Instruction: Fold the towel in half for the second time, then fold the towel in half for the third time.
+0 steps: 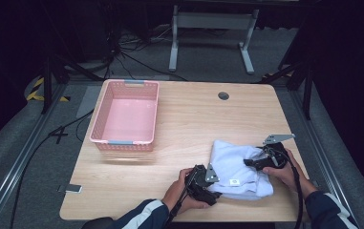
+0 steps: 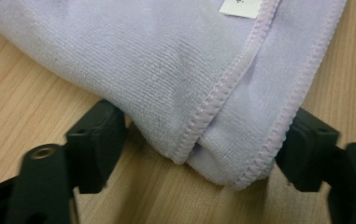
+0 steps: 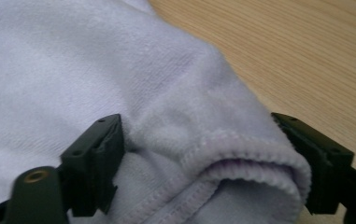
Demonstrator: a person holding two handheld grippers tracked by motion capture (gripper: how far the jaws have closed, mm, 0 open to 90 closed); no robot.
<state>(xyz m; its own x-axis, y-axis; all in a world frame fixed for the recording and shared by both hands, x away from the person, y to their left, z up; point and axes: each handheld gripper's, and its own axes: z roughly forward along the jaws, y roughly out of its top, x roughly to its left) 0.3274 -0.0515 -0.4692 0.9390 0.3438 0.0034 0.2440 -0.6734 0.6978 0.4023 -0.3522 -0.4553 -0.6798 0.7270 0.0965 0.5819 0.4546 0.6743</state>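
Note:
A folded pale lilac towel (image 1: pixel 237 167) lies at the front right of the wooden table (image 1: pixel 194 124), with a small white label (image 1: pixel 234 181) near its front edge. My left gripper (image 1: pixel 214 190) is at the towel's front left corner. In the left gripper view that stitched corner (image 2: pixel 222 135) lies between the spread jaws of the left gripper (image 2: pixel 203 154), which do not squeeze it. My right gripper (image 1: pixel 249 162) rests on the towel's right side. The right gripper (image 3: pixel 203 158) straddles a rolled hem (image 3: pixel 241 158), with its jaws wide apart.
An empty pink plastic basket (image 1: pixel 124 142) stands at the table's back left. A round cable hole (image 1: pixel 223 96) sits near the far edge. A small grey object (image 1: pixel 69 188) lies at the front left edge. Beyond the table are a white desk frame (image 1: pixel 213 24) and floor cables.

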